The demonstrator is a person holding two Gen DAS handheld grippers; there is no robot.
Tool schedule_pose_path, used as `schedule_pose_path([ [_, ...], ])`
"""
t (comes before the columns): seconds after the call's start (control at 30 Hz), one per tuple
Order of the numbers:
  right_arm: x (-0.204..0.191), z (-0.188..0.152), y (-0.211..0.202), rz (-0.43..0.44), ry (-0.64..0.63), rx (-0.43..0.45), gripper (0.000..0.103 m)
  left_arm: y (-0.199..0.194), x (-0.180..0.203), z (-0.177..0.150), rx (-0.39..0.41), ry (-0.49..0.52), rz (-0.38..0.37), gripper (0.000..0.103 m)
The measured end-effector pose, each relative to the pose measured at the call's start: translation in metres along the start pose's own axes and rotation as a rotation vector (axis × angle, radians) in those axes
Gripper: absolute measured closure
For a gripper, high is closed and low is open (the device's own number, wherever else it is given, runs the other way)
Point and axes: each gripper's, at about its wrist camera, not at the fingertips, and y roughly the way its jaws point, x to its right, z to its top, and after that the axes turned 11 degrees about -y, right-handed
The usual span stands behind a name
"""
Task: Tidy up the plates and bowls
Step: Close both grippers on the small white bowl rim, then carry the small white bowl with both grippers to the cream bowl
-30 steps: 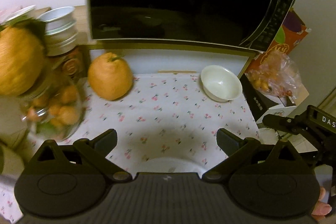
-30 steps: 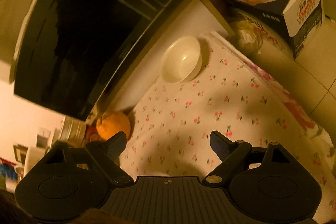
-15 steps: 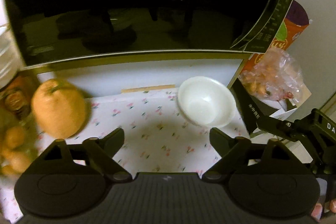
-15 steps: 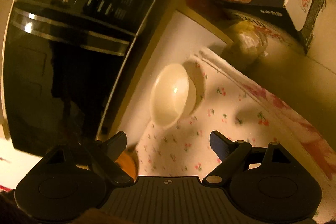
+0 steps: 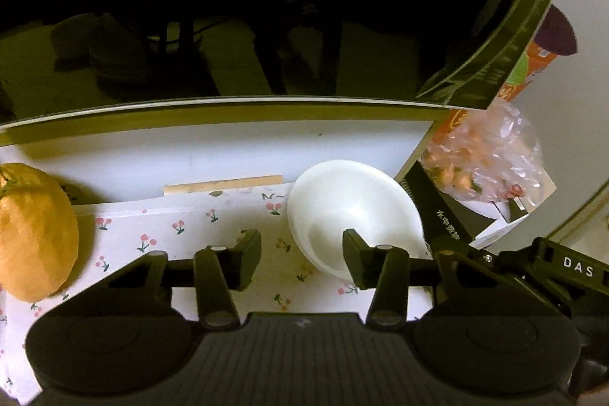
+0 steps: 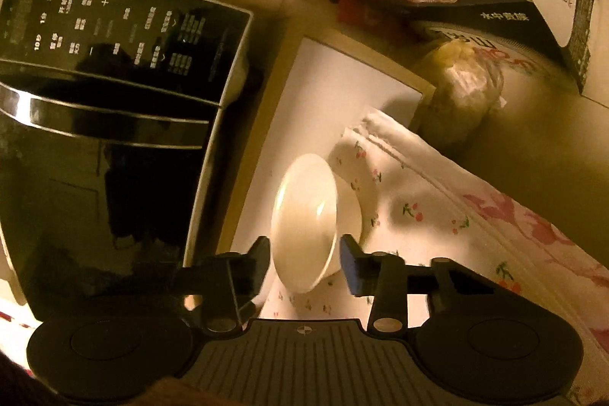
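Both hand-held grippers have come in close on the bowl [image 5: 354, 215] since a second ago, when it sat small and far ahead on the cloth [image 5: 182, 231]; now it fills the space just beyond their fingers. It stands on the flowered cloth on the counter [image 5: 228, 151], under the front edge of the microwave [image 5: 266, 6], with a box [image 5: 445, 215] just beside it on the right of the left hand-held gripper [image 5: 301, 257] and an orange [image 5: 34, 234] well off to that gripper's left. The left one's jaws are closing; its right finger lies over the bowl's near rim while its left finger is over bare cloth, and I cannot tell whether any pad touches yet. The right hand-held gripper [image 6: 305, 259] comes at the bowl rolled on its side, jaws also closing, with the near rim between its two fingers but a sliver of gap showing on each side, so nothing is clamped. That bowl looks like glazed ceramic: stiff, smooth, likely slippery and easily chipped, with some weight for its size. My judgement is that the rim is the place to take it, one pad inside and one outside the wall, squeezed firmly enough that the glaze does not slide, and lifted clear of the box edge and microwave.
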Motion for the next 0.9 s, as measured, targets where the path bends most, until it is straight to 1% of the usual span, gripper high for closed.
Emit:
schedule_pose_path([
  [0.17, -0.001, -0.001, 0.005, -0.023, -0.021, 0.007, 0.075, 0.013, -0.003, 0.003, -0.007, -0.007, 0.025, 0.072],
  [0.33, 0.000, 0.001, 0.009, -0.048, -0.040, 0.014, 0.080, 0.019, -0.005, 0.004, -0.001, -0.041, -0.004, 0.077],
  [0.47, 0.004, 0.002, 0.011, -0.066, -0.038, 0.018, 0.085, 0.026, -0.004, 0.004, -0.014, -0.059, 0.001, 0.084],
  [0.53, 0.006, 0.002, 0.013, -0.074, -0.043, 0.018, 0.089, 0.027, -0.002, 0.003, -0.014, -0.064, -0.001, 0.087],
  [0.63, 0.008, 0.002, 0.015, -0.075, -0.048, 0.013, 0.094, 0.028, 0.000, 0.002, -0.003, -0.057, 0.005, 0.092],
  [0.73, 0.009, 0.001, 0.017, -0.081, -0.057, 0.006, 0.096, 0.030, 0.001, 0.002, 0.004, -0.059, 0.017, 0.094],
  [0.9, 0.014, 0.000, 0.023, -0.072, -0.033, 0.004, 0.096, 0.035, 0.003, 0.002, 0.010, -0.063, 0.021, 0.094],
])
